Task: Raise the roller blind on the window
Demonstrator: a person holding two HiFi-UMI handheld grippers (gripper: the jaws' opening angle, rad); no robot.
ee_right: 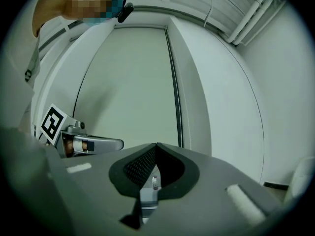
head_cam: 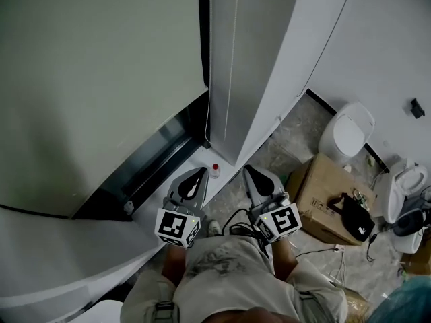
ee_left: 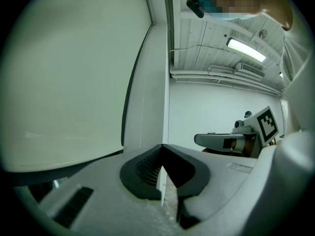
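Grey-green fabric roller blind (head_cam: 101,79): the task's thing. Hangs over the window on the person's L, let down nearly full. Only a dark strip of frame (head_cam: 148,160) shows under its btm edge. Nothing touches it.
Blind axis: sheet runs top to btm, so long axis is vertical. Btm edge lies level along the sill, so raising means that edge goes straight up twd the ceiling.
Thin pale pull cord (head_cam: 232,59): hangs straight down the white wall pier (head_cam: 256,79), just R of the blind. Prob. put there so it can be worked from the side w/o reaching across the fabric. Can't tell if it's beaded.
Pale grey left tongs (head_cam: 201,171): closed, tips touching, nothing btwn them. Held low by the waist, pointing twd the window corner.
Pale grey right tongs (head_cam: 248,169): same, pinched closed on nothing. Just beside the L pair, aimed at the pier's foot.
Why held so: looks like a ready stance, both tools low, close to the body, facing the cord. They're well below it, so I'd say the raise hasn't begun.
Small clear red-capped bottle (head_cam: 215,170): stands on the white sill ledge (head_cam: 145,214) by the corner, near the L tips. Touching or not, can't tell.
Brown cardboard box (head_cam: 316,194): on the floor to the R, black bag (head_cam: 353,217) on top, well apart from the window.
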